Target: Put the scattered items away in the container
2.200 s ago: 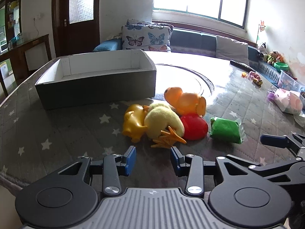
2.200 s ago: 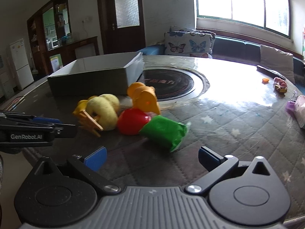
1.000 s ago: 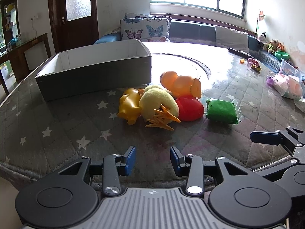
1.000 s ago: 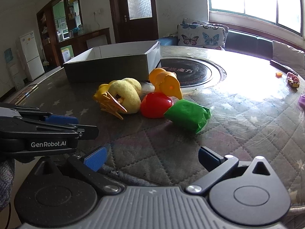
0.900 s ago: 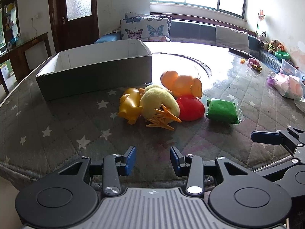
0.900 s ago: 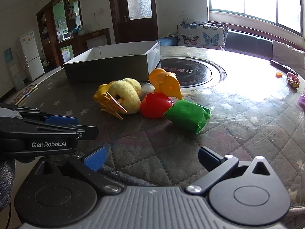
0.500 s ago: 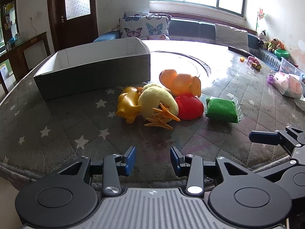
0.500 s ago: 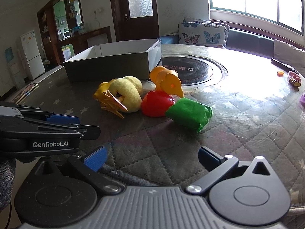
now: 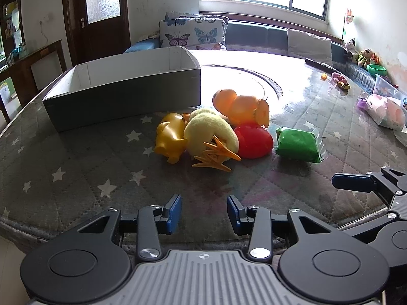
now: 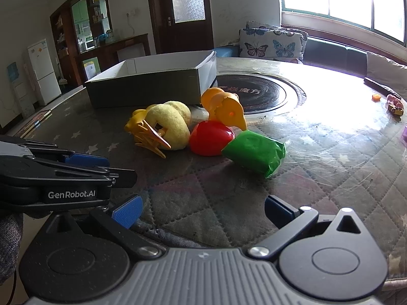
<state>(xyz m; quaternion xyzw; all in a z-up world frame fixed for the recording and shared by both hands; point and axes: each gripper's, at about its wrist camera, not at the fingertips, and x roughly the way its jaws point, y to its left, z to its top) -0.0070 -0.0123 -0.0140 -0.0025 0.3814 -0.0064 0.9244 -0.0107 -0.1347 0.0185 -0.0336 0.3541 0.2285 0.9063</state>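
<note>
Five toys bunched on the desk [image 9: 76,178], just outside the box [image 9: 122,106]: yellow pig [image 9: 170,137], plush duck [image 9: 208,134], orange toy [image 9: 241,106], red ball [image 9: 254,139], green pack [image 9: 297,143]. Pig, duck, ball and orange toy touching in one clump; pack just beside the ball, at the right end. Duck on its side, orange feet [image 9: 213,157] pointing toward the camera. Box open-topped, long axis running left to right behind the clump, as much of its inside as shows bare. Left claw [image 9: 204,214] released, gap narrow, aimed at the duck. Right claw [image 10: 202,212] released, spread wide, facing the pack, likely sized for that bulkier item. Both low at the near desk edge, holding nothing.
</note>
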